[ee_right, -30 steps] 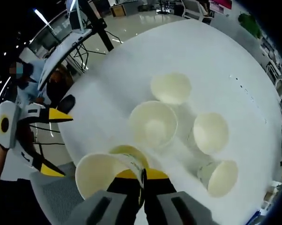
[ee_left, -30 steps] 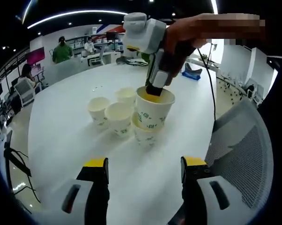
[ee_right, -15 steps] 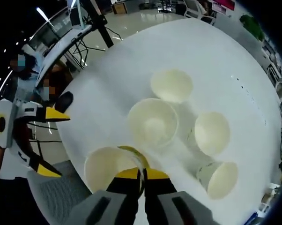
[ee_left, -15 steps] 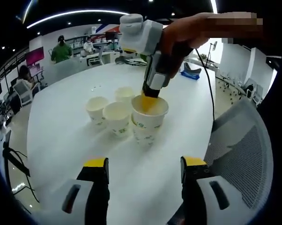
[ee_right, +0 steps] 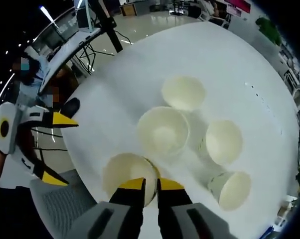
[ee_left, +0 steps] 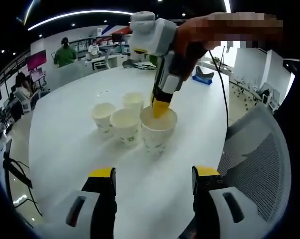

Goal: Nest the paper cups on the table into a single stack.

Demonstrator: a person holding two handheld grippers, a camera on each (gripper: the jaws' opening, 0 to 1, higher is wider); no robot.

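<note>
Left gripper view: the left hand-held gripper, jaws spread apart and holding nothing, hovers over the near edge of the round white desk. A grey mesh chair stands at the desk's right edge. Toward the desk's middle stands the nested stack of paper cups, upright, with green print on its wall. The right hand-held gripper reaches down from above, its yellow tips at the stack's rim. Just beside the stack on the left stands a second cup; a third cup and a fourth cup stand close behind it. People stand in the room beyond the far edge.

Right gripper view: the right hand-held gripper has its jaws slightly parted, one on either side of the stack's rim near the desk's near edge; whether they touch the rim cannot be told. Past the stack, four open cups stand in a loose cluster: a central cup, one beyond it, one to the right, and one tilted at the right edge. The left hand-held gripper shows at the left, off the desk.
</note>
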